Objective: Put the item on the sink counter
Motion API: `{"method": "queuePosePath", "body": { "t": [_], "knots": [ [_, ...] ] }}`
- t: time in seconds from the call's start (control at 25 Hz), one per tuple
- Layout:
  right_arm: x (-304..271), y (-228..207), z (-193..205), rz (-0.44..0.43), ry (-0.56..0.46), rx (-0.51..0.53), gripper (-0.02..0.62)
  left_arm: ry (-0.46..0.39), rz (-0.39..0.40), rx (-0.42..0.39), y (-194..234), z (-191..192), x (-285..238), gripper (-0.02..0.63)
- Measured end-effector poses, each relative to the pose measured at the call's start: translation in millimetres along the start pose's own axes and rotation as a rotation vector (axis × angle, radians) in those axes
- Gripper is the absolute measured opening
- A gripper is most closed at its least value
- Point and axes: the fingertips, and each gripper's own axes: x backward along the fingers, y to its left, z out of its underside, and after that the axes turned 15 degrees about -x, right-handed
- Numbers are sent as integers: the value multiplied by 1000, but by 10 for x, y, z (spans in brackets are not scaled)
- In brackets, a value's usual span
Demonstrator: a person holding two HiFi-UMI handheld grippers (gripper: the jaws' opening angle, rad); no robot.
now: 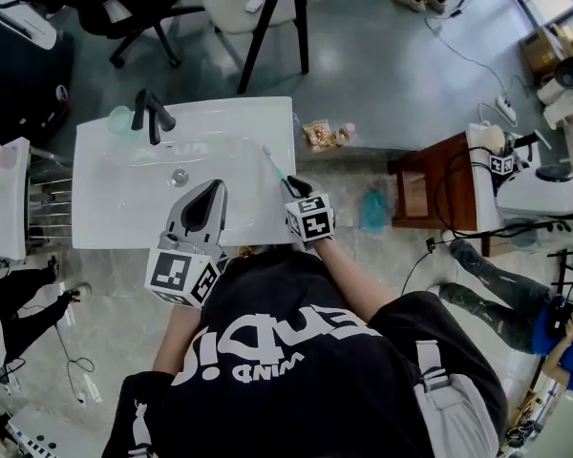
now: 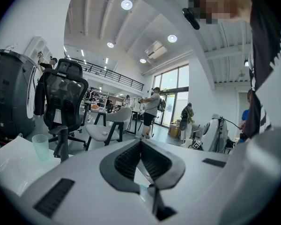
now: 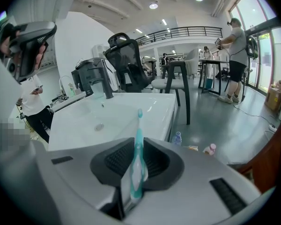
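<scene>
Gripping a teal toothbrush (image 3: 138, 161) between my right hand-held gripper's (image 3: 138, 142) closed jaws, its head jutting ahead over the white sink bench (image 3: 152, 108); my left hand-held gripper (image 2: 140, 141) alongside is closed, empty.

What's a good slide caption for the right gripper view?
Right gripper shut on a teal toothbrush, aimed at the white sink.

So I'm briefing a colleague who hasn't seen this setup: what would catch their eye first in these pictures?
The teal toothbrush clamped in the right gripper, poking out over the right side of the white sink. Beside it the left gripper hangs over the sink too, jaws shut and empty. At the sink's back left corner, a pale green cup stands beside the black faucet.
</scene>
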Motion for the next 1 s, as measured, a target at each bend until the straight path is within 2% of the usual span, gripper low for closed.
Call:
{"method": "queuePosePath", "body": {
  "t": [0.32,0.64,1.0],
  "knots": [
    [-4,4,15,-16,8,-7,76,2,-6,3,-10,-13,-15,20],
    [12,31,11,-19,0,2,117,0,-8,3,-10,-12,-1,20],
    [96,17,-77,-10,-42,16,106,0,6,1,-39,6,1,20]
  ]
}}
